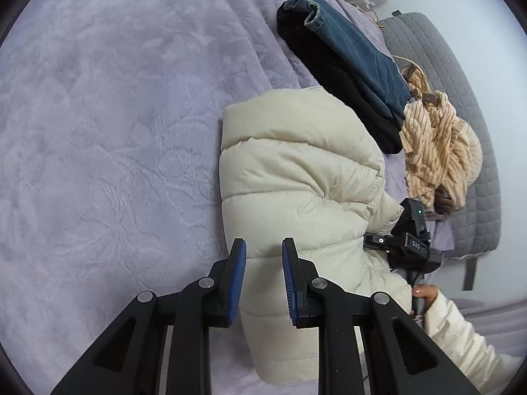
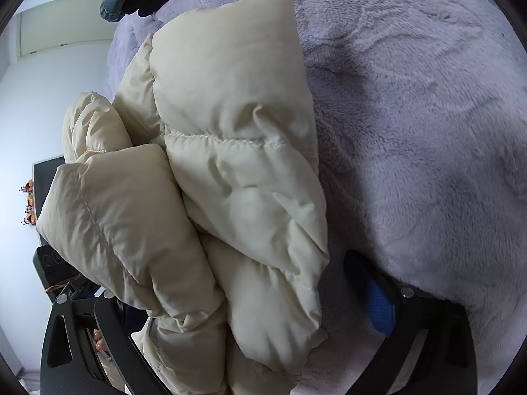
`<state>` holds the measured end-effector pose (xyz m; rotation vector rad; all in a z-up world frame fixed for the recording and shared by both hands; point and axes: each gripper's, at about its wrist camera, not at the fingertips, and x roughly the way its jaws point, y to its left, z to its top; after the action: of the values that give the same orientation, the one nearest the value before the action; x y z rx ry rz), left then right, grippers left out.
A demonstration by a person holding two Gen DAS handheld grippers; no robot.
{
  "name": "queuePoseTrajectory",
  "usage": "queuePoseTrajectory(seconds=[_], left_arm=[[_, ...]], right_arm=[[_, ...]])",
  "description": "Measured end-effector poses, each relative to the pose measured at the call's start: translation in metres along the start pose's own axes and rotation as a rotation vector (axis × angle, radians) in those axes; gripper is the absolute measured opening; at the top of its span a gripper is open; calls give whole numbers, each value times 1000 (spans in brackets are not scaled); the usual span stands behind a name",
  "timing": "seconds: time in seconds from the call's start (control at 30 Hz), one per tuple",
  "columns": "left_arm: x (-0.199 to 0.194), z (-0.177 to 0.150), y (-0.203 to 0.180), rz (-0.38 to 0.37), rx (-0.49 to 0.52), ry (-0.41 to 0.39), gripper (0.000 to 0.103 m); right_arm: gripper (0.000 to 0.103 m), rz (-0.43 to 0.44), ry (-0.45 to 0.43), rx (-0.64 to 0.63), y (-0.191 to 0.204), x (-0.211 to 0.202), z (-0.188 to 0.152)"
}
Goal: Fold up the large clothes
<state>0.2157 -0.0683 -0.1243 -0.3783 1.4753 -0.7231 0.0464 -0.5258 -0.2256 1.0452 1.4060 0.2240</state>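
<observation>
The puffer jacket lies bundled on the bed, straddled by the spread right gripper, the left gripper parted and empty above it; a final tidying fold seems needed.

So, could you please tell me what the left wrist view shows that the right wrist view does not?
Only the left wrist view shows the left gripper, open over the cream puffer jacket, the striped beige garment, the grey quilted pad and the right gripper's black body. Only the right wrist view shows the right gripper, its fingers spread with jacket bulk between them, and a white door. Both show the jacket, the folded jeans and the lilac blanket.
</observation>
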Motion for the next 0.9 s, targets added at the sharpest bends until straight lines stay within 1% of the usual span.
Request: queuePoseTrajectory(seconds=[0.07, 0.1, 0.17, 0.23, 0.43, 0.53, 0.6, 0.63, 0.67, 0.7, 0.73, 0.77, 0.8, 0.9], left_arm=[[11, 0, 12, -92, -48, 38, 23], [16, -1, 16, -115, -66, 41, 23], [22, 0, 21, -142, -71, 43, 23], [23, 2, 24, -140, -67, 44, 23], [4, 3, 34, -152, -49, 35, 23], [18, 4, 31, -137, -29, 73, 23], [32, 5, 23, -96, 13, 83, 23], [35, 6, 21, -76, 29, 79, 29], [36, 6, 20, -47, 35, 68, 59], [35, 7, 20, -4, 35, 45, 76], [32, 7, 22, 22, 40, 24, 100], [28, 6, 24, 23, 43, 8, 103], [27, 6, 27, 12, 34, 6, 103], [33, 6, 32, -29, 16, 37, 103]], right_arm=[[103, -2, 1, -1, 2, 2, -3], [103, -3, 1, -1, 2, 3, -5], [103, -6, 1, -2, 4, 1, -6], [103, -11, 2, -5, 8, 0, -9], [103, -15, 5, -15, 14, -5, -14], [103, -10, 4, -32, 19, -4, -11], [103, -3, 1, -47, 23, -3, -12], [103, 2, 1, -57, 26, -3, -12], [103, 6, 2, -68, 29, -3, -12], [103, 11, 4, -79, 31, -3, -12], [103, 16, 7, -87, 33, -2, -12], [103, 23, 11, -91, 35, -1, -13], [103, 30, 15, -97, 36, 0, -12], [103, 51, 29, -121, 43, 4, -11]])
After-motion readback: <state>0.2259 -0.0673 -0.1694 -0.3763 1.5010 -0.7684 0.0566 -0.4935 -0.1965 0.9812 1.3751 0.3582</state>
